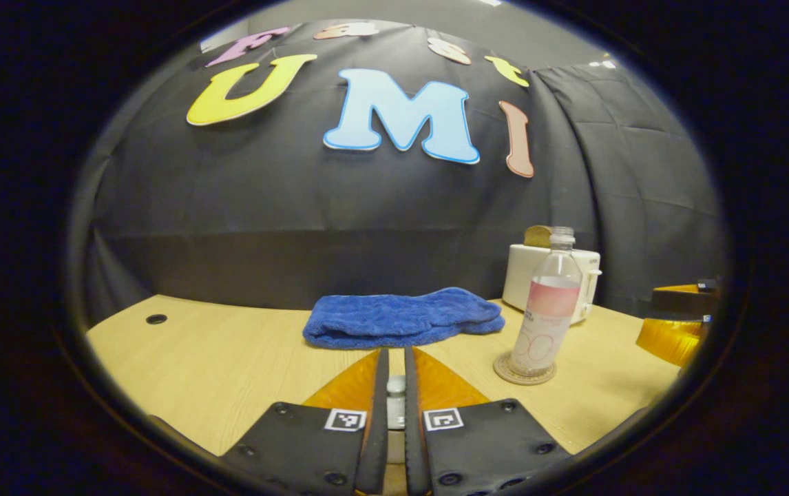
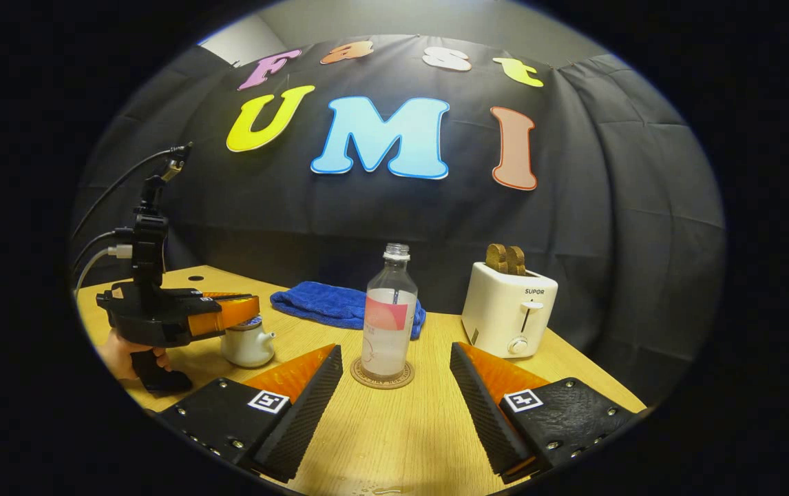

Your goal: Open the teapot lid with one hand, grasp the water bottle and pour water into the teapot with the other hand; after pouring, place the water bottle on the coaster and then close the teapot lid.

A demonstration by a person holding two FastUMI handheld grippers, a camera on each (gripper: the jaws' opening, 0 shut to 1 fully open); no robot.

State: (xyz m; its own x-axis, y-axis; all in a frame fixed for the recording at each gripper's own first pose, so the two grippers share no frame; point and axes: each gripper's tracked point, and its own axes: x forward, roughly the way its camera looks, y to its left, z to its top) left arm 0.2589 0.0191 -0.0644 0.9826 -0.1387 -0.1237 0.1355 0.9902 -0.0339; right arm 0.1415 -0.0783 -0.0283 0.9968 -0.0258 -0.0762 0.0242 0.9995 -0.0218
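Right gripper view: bottle (image 2: 388, 313) upright on a round coaster (image 2: 382, 375), uncapped, near the middle of the table (image 2: 394, 427); pink label on its front, print too small to read; liquid level hard to judge through the clear wall. Right gripper (image 2: 394, 403) low over the table, fingers wide apart, the bottle ahead between their lines and touched by neither. Toaster (image 2: 509, 317) stands right of the bottle, with a brand word printed on its front and two brown slices in the slots. Blue towel (image 2: 329, 303) folded behind the bottle, its right end hidden by it.

Teapot (image 2: 248, 342), small and white, sits left of the bottle with spout pointing right; left gripper (image 2: 246, 313) reaches in just above it, held by a hand (image 2: 119, 355) cut off at the edge; the fingers cover the pot's top, so lid and knob are hard to make out from here.

Left gripper view: left gripper (image 1: 396, 386) has fingers drawn nearly together, with a small pale rounded thing between them, seemingly the lid knob (image 1: 396, 394); whether both fingers press on it, cannot tell; the pot body lies hidden beneath the fingers. Square coded markers on both finger mounts, not readable as text. Bottle (image 1: 546, 306) on its coaster (image 1: 524, 372) to the right, toaster (image 1: 551, 279) partly behind it, towel (image 1: 401, 317) ahead; the other gripper (image 1: 680, 324) cut off at the right edge.
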